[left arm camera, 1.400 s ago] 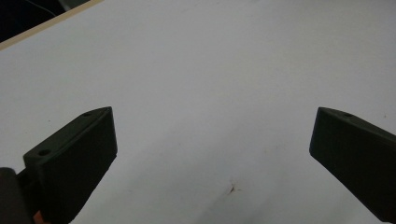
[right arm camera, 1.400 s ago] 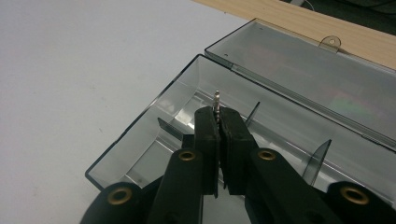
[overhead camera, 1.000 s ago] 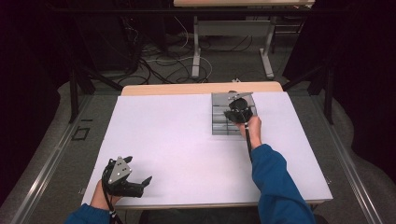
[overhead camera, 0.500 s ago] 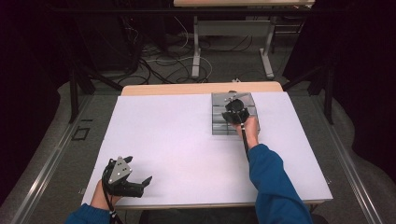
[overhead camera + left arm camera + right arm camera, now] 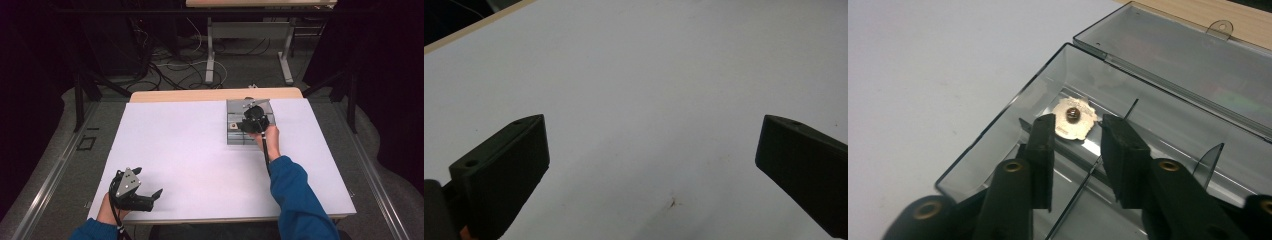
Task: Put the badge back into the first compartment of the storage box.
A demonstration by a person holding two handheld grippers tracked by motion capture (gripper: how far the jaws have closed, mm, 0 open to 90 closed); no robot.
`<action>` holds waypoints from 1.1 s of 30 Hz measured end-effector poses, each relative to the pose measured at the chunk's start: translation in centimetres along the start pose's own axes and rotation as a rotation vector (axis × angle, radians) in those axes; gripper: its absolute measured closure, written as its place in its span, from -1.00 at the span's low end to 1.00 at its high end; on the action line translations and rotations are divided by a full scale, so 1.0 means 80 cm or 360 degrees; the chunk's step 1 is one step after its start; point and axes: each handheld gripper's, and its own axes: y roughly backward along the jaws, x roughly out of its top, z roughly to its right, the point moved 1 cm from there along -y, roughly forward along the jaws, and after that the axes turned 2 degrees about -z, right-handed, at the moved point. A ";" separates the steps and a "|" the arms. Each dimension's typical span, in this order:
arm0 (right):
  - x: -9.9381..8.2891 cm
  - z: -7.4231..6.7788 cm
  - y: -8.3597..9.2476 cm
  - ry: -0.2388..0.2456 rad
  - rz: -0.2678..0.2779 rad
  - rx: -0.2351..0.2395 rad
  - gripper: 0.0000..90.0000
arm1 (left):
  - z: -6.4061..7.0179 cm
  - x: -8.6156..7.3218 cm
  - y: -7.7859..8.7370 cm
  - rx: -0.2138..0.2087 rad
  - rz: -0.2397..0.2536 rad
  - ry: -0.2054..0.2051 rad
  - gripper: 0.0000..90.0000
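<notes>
Right gripper (image 5: 1075, 137) hangs over the open box (image 5: 998, 130), jaws a little apart and empty — gold badge (image 5: 1075, 117) lies just ahead between the tips, in a far compartment — left gripper (image 5: 132, 192) idles wide open, well apart.

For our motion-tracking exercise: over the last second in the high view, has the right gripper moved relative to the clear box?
Yes, slightly. The right gripper has edged left over the clear box, which stays put.
</notes>
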 end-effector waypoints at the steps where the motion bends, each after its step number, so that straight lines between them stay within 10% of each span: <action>1: -0.001 0.001 0.003 0.0020 -0.0006 0.0030 0.15 | 0.000 0.000 0.000 0.0001 0.0000 0.0000 -0.98; 16: -0.048 -0.016 0.054 0.0127 0.0041 0.0275 -1.00 | -0.001 0.001 -0.002 -0.0010 -0.0002 0.0007 -0.98; 33: -0.108 -0.039 0.128 0.0221 0.0096 0.0318 -1.00 | 0.002 0.001 -0.001 -0.0030 0.0005 0.0017 -0.98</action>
